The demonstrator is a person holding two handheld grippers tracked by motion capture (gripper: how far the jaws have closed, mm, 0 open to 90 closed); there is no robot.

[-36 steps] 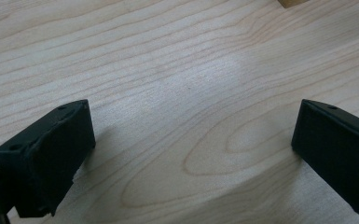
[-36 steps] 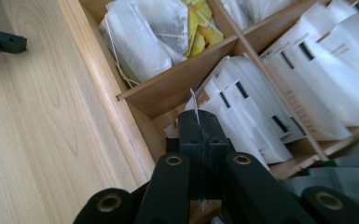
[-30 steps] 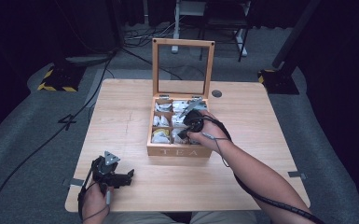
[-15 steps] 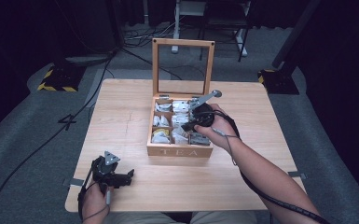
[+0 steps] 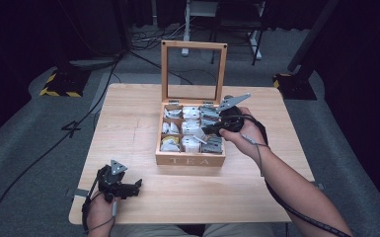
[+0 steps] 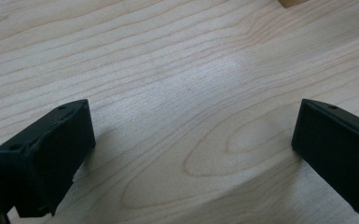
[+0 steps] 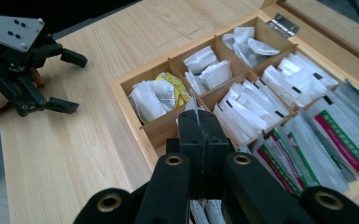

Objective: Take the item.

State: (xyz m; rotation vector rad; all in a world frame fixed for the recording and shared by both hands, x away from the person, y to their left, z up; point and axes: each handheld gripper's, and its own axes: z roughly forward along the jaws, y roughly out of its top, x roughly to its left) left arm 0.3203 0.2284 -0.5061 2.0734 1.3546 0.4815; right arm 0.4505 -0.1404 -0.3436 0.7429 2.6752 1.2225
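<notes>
- Two jaws of the right gripper [image 7: 198, 122] are pressed together on a tea bag [image 7: 192, 103], pinching only its thin edge.
- Below them lies the tea box [image 7: 131, 81].
- Risk: the bag may slip out.
- Left gripper [image 5: 120, 184] rests wide open, empty.

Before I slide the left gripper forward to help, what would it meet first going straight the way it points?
Probably nothing soon: the open left gripper faces bare light wooden table. A corner of the wooden tea box sits far ahead, right of its line.
</notes>
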